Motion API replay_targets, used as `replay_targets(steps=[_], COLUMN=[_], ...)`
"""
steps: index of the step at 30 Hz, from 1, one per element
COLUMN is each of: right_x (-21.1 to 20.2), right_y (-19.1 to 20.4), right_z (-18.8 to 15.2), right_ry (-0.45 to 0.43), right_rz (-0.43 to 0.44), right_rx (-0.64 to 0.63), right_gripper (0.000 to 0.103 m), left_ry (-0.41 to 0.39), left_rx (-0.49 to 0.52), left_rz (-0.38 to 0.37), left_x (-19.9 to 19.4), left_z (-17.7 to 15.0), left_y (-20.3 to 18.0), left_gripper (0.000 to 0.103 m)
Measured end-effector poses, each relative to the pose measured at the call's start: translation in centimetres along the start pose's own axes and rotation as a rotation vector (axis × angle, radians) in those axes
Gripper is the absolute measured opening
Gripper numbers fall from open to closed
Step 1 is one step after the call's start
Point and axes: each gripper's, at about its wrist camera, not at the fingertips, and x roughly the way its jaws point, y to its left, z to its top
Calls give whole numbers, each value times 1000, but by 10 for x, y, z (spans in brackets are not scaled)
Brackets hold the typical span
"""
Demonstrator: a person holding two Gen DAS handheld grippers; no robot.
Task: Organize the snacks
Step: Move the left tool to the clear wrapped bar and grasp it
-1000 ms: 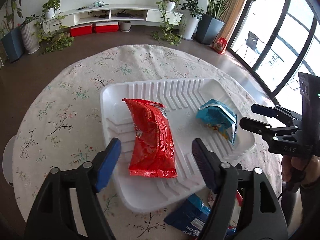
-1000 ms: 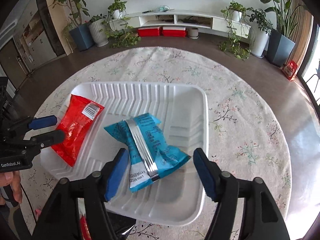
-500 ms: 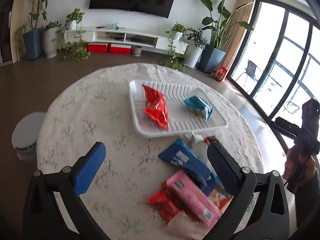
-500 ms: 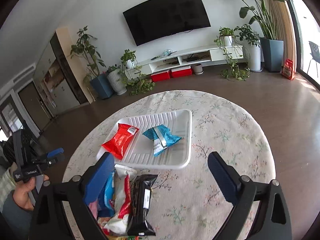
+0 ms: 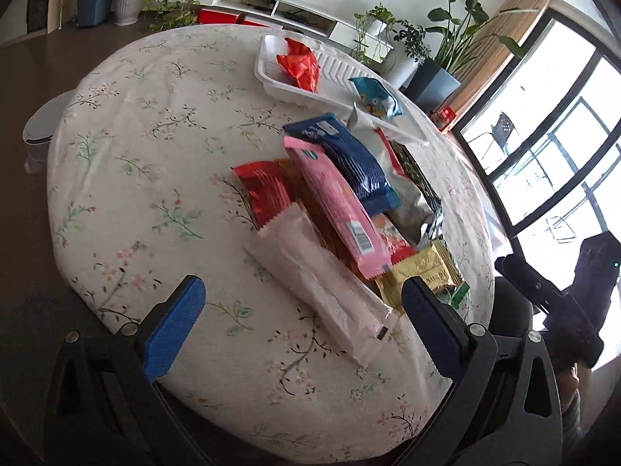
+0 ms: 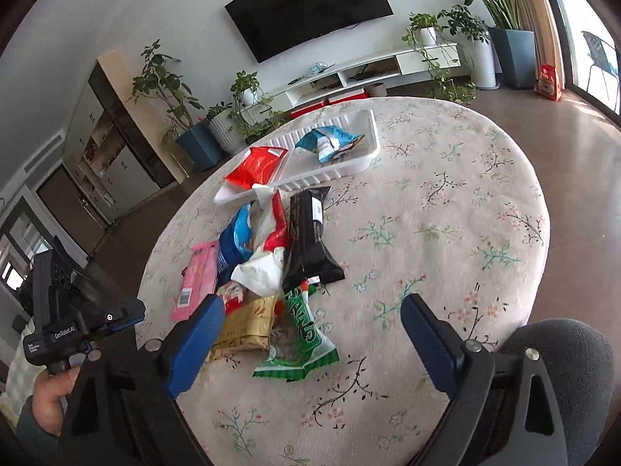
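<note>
Left tool (image 5: 299,310) gapes empty over a pale packet (image 5: 326,295); right tool (image 6: 310,334), jaws closing on nothing, hovers above a green packet (image 6: 300,334).

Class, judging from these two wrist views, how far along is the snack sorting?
Done: a red packet and a light blue packet lie in the white tray. In hand: nothing; the left gripper is open, the right gripper's jaws are closing on nothing. Left: the snack pile on the tablecloth.
</note>
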Motion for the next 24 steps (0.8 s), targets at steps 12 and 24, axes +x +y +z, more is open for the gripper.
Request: replay_targets(steps=[12,24], right_x=[2,-5], right_y=[-1,2], right_z=[-9,-12], right_ry=[-2,-20], right_rz=[2,-15], right_rx=[-11,-48], right_gripper=[94,94], left_ry=[62,105], left_rx=[49,152], left_rz=[96,283], left_x=[34,24], left_z=[6,7], left_y=[-28,0], left_gripper=[97,97])
